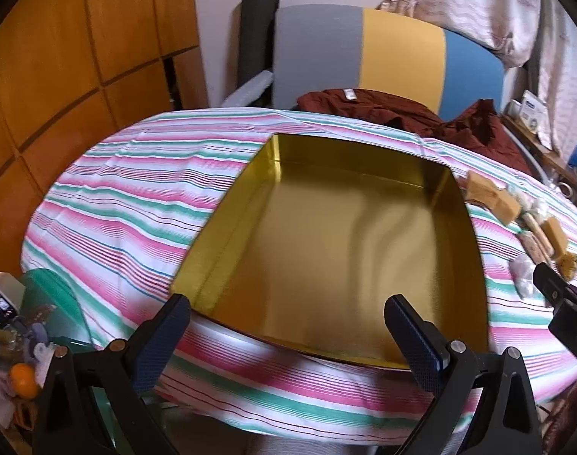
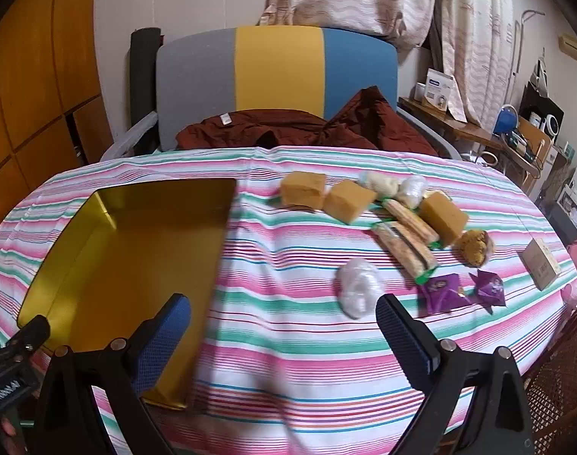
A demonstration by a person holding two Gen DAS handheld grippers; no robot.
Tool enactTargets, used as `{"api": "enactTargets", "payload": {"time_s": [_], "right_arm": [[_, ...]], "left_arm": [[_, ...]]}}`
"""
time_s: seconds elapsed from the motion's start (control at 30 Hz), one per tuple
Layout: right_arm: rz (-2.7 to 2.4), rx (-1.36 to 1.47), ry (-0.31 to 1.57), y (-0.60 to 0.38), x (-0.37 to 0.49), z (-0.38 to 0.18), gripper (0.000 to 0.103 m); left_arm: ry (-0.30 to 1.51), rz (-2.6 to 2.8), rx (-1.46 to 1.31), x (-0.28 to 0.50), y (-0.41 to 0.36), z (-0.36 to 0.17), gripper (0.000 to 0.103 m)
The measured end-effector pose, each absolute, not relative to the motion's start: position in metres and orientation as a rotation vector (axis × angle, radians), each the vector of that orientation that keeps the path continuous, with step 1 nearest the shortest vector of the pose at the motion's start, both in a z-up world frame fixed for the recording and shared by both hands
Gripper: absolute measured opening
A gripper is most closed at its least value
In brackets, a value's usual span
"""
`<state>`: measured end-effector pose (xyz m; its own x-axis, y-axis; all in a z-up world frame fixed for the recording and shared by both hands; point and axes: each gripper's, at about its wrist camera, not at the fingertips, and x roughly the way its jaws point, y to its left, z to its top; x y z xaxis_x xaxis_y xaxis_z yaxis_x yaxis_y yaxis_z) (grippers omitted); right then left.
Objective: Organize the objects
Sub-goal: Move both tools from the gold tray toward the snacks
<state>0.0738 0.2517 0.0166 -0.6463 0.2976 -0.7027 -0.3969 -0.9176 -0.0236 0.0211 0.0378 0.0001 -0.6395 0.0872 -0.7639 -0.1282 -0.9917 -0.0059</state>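
Black plastic left gripper (image 1: 288,335) across the bottom of the frame: two angled arms, silver round screws at the joints, fingers (image 1: 163,337) faced with dark blue dimpled pads. Same build on the right gripper (image 2: 284,335): black frame, silver screws, blue textured pads on the fingers (image 2: 404,337). Black bracket with partly legible white lettering at lower left of the right wrist view, belonging to the other tool.

Tin (image 2: 110,250) sits on tablecloth (image 2: 288,341), left side. Right of it: 3 blocks (image 2: 302,189) far, 2 wrapped bars (image 2: 404,244) behind 2 pouches (image 2: 441,292); small box (image 2: 540,268) far right. Chair (image 2: 277,76) behind table.
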Motion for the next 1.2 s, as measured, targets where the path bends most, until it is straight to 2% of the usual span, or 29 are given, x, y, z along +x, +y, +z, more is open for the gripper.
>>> {"api": "enactTargets", "payload": {"time_s": [0.27, 0.33, 0.53, 0.63, 0.8, 0.93, 1.2], "right_arm": [[2.423, -1.012, 0.252, 0.328, 0.106, -0.003, 0.098], [2.375, -0.993, 0.278, 0.353, 0.116, -0.010, 0.092], [2.296, -0.962, 0.369, 0.417, 0.133, -0.031, 0.078], [2.344, -0.951, 0.355, 0.431, 0.129, -0.038, 0.076], [2.411, -0.988, 0.188, 0.429, 0.108, -0.050, 0.075], [2.383, -1.047, 0.238, 0.441, 0.097, -0.066, 0.068], [2.436, -1.025, 0.324, 0.444, 0.099, -0.083, 0.044]], "left_arm": [[0.149, 2.631, -1.221, 0.039, 0.066, -0.005, 0.103], [0.146, 2.585, -1.179, 0.045, 0.073, -0.002, 0.103], [-0.078, 2.318, -1.161, 0.059, 0.087, 0.001, 0.103], [-0.136, 2.211, -1.205, 0.063, 0.099, -0.003, 0.103], [-0.143, 2.210, -1.196, 0.076, 0.112, -0.006, 0.103], [-0.070, 2.205, -1.195, 0.082, 0.124, -0.004, 0.103], [-0.040, 2.137, -1.221, 0.088, 0.148, -0.004, 0.103]]}}
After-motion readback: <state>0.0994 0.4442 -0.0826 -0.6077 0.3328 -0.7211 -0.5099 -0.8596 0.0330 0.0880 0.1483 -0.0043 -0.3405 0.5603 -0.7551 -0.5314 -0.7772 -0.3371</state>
